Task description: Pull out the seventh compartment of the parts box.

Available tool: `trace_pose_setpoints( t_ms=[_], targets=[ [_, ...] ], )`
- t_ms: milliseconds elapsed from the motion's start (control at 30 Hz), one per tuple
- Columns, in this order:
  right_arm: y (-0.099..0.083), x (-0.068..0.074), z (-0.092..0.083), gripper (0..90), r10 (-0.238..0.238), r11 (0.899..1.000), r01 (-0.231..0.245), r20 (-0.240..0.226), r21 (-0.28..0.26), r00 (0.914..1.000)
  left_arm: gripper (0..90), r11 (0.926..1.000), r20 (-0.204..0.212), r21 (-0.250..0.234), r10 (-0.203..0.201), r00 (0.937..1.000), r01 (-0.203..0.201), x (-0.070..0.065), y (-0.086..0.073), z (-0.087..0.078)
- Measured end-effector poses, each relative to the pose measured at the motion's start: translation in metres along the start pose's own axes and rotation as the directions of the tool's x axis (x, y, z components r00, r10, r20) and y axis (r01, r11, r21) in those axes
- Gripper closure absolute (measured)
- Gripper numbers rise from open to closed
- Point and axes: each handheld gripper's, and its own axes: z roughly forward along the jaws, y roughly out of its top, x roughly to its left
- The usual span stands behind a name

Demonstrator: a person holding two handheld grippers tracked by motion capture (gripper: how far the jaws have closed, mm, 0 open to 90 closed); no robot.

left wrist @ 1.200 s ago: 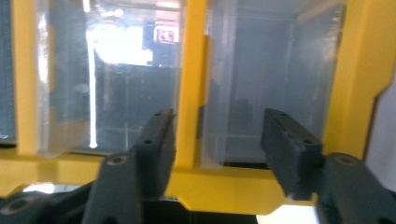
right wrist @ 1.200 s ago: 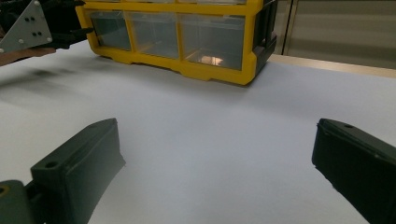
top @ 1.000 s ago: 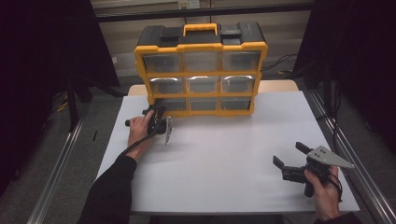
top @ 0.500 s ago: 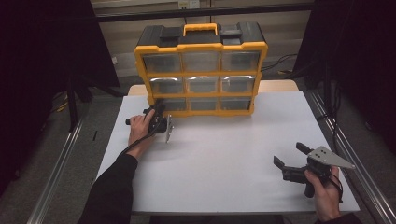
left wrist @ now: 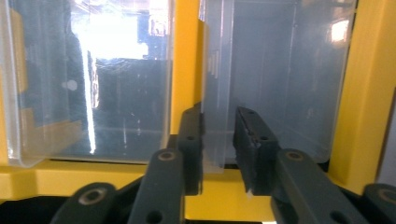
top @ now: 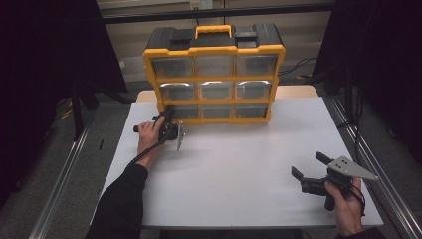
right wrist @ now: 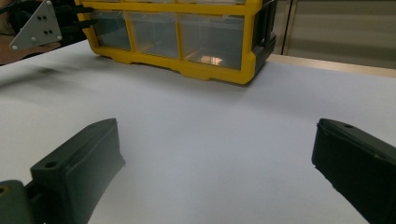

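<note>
Yellow plastic frames the organiser cabinet (top: pixel 214 74), a boxy case with a black top, a yellow carry handle (top: pixel 213 30) and three rows of three clear drawers; it stands at the far edge of the white table (top: pixel 239 164), straight ahead of the left gripper (top: pixel 168 119) and well beyond the right gripper (top: pixel 311 167).

The left gripper, held in the person's left hand (top: pixel 149 135), is pushed up against the cabinet's bottom-left corner. Its grey three-cornered plate hangs just on the table side of the hand. In the left gripper view the two black jaws stand narrowly parted on either side of a thin, translucent drawer edge (left wrist: pixel 212 140); the left jaw lies against it, while a slim gap shows before the right one, so whether they truly pinch it cannot be told. The bottom-left drawer (left wrist: pixel 280 79) is smooth, glossy and see-through, with bright glare on its neighbour, and a yellow divider runs between them just above the jaws.

The right gripper rests low in the right hand (top: pixel 346 209) near the table's front right corner, its blocky matte jaws spread wide over bare, smooth tabletop. Nothing lies between it and the cabinet. Cables (top: pixel 298 67) trail on the floor behind the cabinet's right side.
</note>
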Motion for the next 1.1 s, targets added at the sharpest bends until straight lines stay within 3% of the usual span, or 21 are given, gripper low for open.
trace_pose_setpoints(
  t_ms=[167,233,367,433,467,500,633,700,800,833,867,933,967,1000,1067,1100],
  targets=[
    [-0.0001,0.0001,-0.0009,0.8,0.000,1.000,0.000,0.003,-0.002,1.0000,77.9,0.9998,-0.016,-0.001,0.020,0.9997,-0.020,0.0003,0.0007,0.0004],
    [-0.0001,0.0001,-0.0010,0.8,-0.002,1.000,0.002,-0.001,-0.001,1.0000,78.6,0.9999,-0.035,-0.014,-0.005,0.9994,0.004,-0.0039,0.0003,0.0014],
    [0.0000,0.0005,-0.0012,0.8,-0.003,1.000,0.003,-0.002,0.000,1.0000,79.3,0.9993,-0.031,0.009,0.036,0.9989,-0.036,-0.0023,0.0011,0.0005],
    [-0.0001,0.0002,-0.0014,0.8,-0.003,1.000,0.003,0.000,-0.002,1.0000,79.3,0.9999,-0.032,-0.003,0.015,0.9994,-0.015,-0.0031,0.0008,0.0009],
    [-0.0001,0.0002,-0.0014,0.8,-0.003,1.000,0.003,0.000,-0.002,1.0000,79.3,0.9998,-0.059,-0.018,-0.007,0.9982,0.006,-0.0043,0.0005,0.0009],
    [-0.0001,-0.0003,-0.0018,0.8,-0.008,1.000,0.008,0.001,-0.004,1.0000,79.4,0.9999,-0.052,-0.002,0.017,0.9985,-0.017,-0.0024,0.0008,0.0000],
    [0.0000,0.0003,-0.0021,0.8,-0.003,1.000,0.003,0.003,-0.004,1.0000,79.4,0.9998,-0.044,0.003,0.019,0.9988,-0.019,-0.0014,0.0011,-0.0013],
    [-0.0001,0.0001,-0.0020,0.7,-0.005,1.000,0.005,0.003,-0.004,1.0000,79.5,0.9997,-0.070,0.006,0.023,0.9973,-0.022,-0.0013,0.0024,-0.0035],
    [-0.0001,-0.0002,-0.0020,0.7,-0.005,1.000,0.005,0.000,-0.004,1.0000,79.2,1.0000,-0.045,0.005,0.001,0.9990,-0.001,-0.0009,0.0021,-0.0037],
    [-0.0001,-0.0002,-0.0020,0.7,-0.006,1.000,0.006,0.000,-0.004,1.0000,79.2,0.9998,-0.058,0.004,0.018,0.9982,-0.018,0.0000,0.0026,-0.0040],
    [0.0000,0.0003,-0.0021,0.7,-0.001,1.000,0.001,0.003,-0.004,1.0000,79.3,0.9992,-0.049,0.032,0.024,0.9985,-0.023,0.0006,0.0037,-0.0059],
    [-0.0001,0.0000,-0.0020,0.7,-0.001,1.000,0.001,0.003,-0.005,1.0000,79.3,0.9997,-0.057,0.010,0.021,0.9982,-0.021,-0.0014,0.0022,-0.0051],
    [-0.0001,0.0000,-0.0020,0.7,-0.001,1.000,0.001,0.003,-0.005,1.0000,79.3,0.9991,-0.032,0.033,0.030,0.9990,-0.029,0.0001,0.0032,-0.0066],
    [-0.0001,-0.0001,-0.0020,0.7,-0.002,1.000,0.002,0.003,-0.005,1.0000,79.3,0.9991,-0.037,0.021,0.039,0.9986,-0.038,0.0006,0.0032,-0.0064],
    [-0.0002,-0.0002,-0.0022,0.7,-0.002,1.000,0.002,0.004,-0.007,1.0000,79.2,0.9999,-0.056,0.009,0.010,0.9984,-0.009,-0.0023,0.0019,-0.0075],
    [-0.0002,-0.0002,-0.0022,0.7,-0.002,1.000,0.002,0.004,-0.007,1.0000,79.2,0.9999,-0.065,-0.005,0.016,0.9978,-0.016,-0.0017,0.0016,-0.0075]
  ],
)
